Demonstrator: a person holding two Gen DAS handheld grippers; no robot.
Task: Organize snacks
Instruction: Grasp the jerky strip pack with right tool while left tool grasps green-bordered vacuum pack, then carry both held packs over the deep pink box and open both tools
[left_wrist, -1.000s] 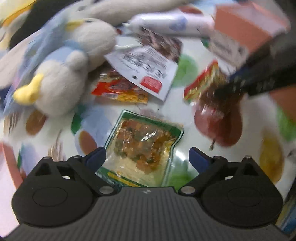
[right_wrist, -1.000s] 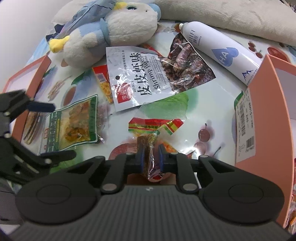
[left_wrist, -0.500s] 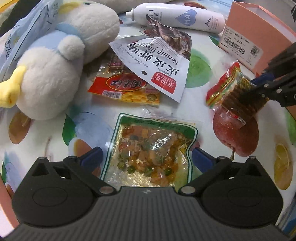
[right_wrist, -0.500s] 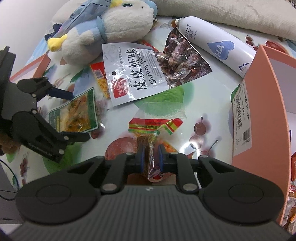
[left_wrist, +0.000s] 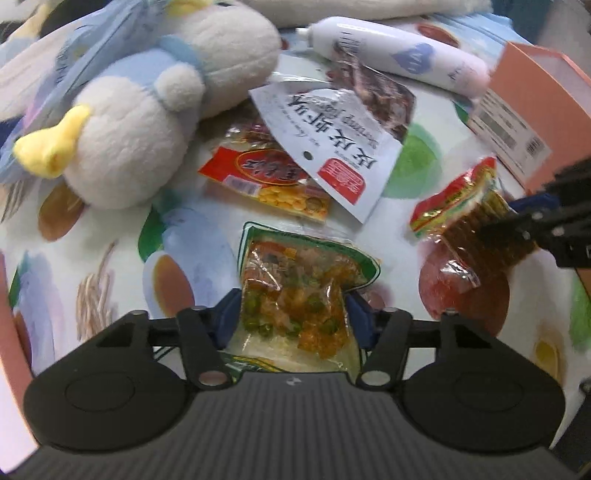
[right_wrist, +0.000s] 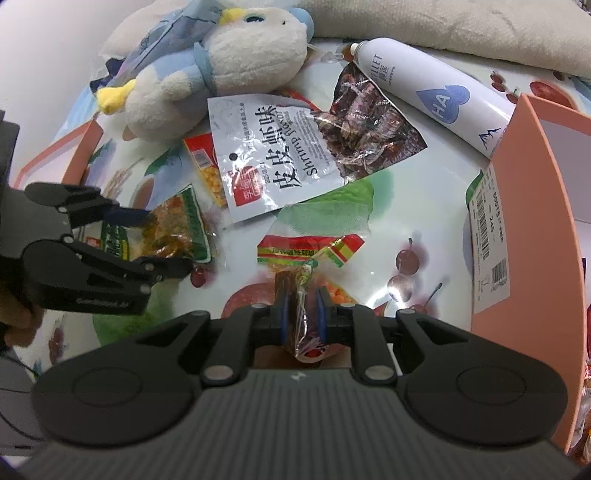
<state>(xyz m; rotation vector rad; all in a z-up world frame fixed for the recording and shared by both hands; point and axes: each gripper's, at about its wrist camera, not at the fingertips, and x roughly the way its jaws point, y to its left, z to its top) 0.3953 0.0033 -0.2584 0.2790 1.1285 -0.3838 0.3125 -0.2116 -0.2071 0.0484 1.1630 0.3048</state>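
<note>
Left wrist view: left gripper (left_wrist: 293, 319) pointed steeply down over a fruit-printed tablecloth (left_wrist: 110, 266), jaws just closing in on a green-edged snack pouch (left_wrist: 301, 291) of mixed vegetables, blue pads pressing both its long sides, pouch buckled between them. Beyond it, a red corn snack packet (left_wrist: 266, 181) tucked partly under a white shrimp snack bag (left_wrist: 332, 147); a plush toy (left_wrist: 147, 110) toward the far left of the cloth; a white spray bottle (left_wrist: 399, 62) lying along the far edge; a salmon box (left_wrist: 539, 96) at the far right. Right gripper (left_wrist: 517, 218) entering from the right, clamped on a red-and-yellow snack pack (left_wrist: 461, 206). Right wrist view: right gripper (right_wrist: 303, 314) closed tight on the clear tail of the red-and-yellow snack pack (right_wrist: 306, 254), pack held just above the cloth near its middle. Left gripper (right_wrist: 159, 240) at the left side, fingers either side of the green-edged snack pouch (right_wrist: 173, 225). Shrimp snack bag (right_wrist: 295, 158) flat mid-cloth, spray bottle (right_wrist: 432, 96) and salmon box (right_wrist: 528, 221) along the right.
</note>
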